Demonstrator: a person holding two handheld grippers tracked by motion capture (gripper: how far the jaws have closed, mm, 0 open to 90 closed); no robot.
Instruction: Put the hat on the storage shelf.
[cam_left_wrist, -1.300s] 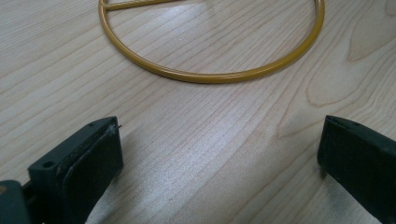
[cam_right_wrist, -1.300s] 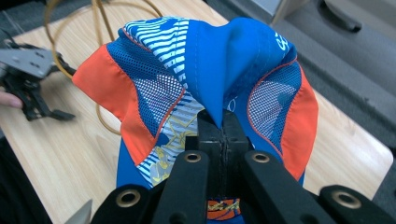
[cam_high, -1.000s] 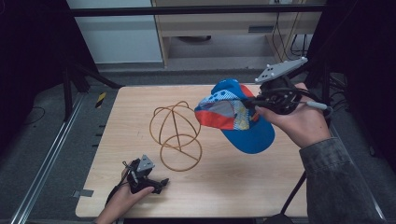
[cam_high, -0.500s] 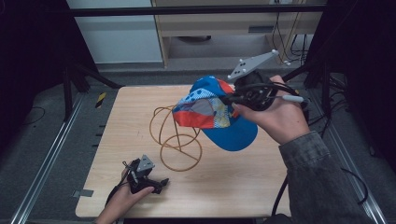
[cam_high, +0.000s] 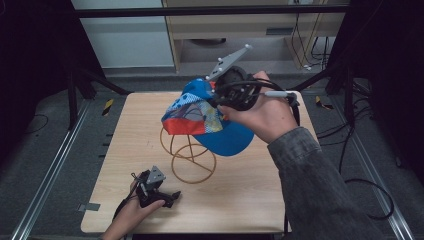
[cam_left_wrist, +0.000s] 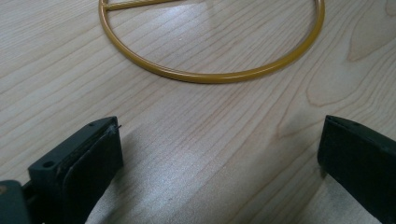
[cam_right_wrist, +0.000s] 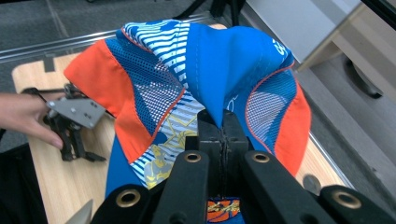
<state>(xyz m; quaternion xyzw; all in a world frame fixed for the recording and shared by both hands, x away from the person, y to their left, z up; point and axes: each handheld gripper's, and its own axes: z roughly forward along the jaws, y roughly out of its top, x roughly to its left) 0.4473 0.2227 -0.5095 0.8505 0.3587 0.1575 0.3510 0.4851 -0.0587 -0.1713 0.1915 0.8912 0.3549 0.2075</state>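
Left to right. The left gripper rested on the near left of the wooden table, its jaws spread wide with bare wood between them; the base ring of the gold wire stand lay just beyond. At centre the stand stood upright, its dome partly hidden under the cap. The cap, blue with orange and patterned panels, hung in the air above and slightly right of the stand, its brim toward the near side. The right gripper had its jaws clenched on a fold of crown fabric.

Risks, as judged: a pinch on one fold could let the crown sag and catch a wire, tipping the unheld stand; an off-centre lowering could leave the cap slipping off.

No container was present; the stand carried nothing.
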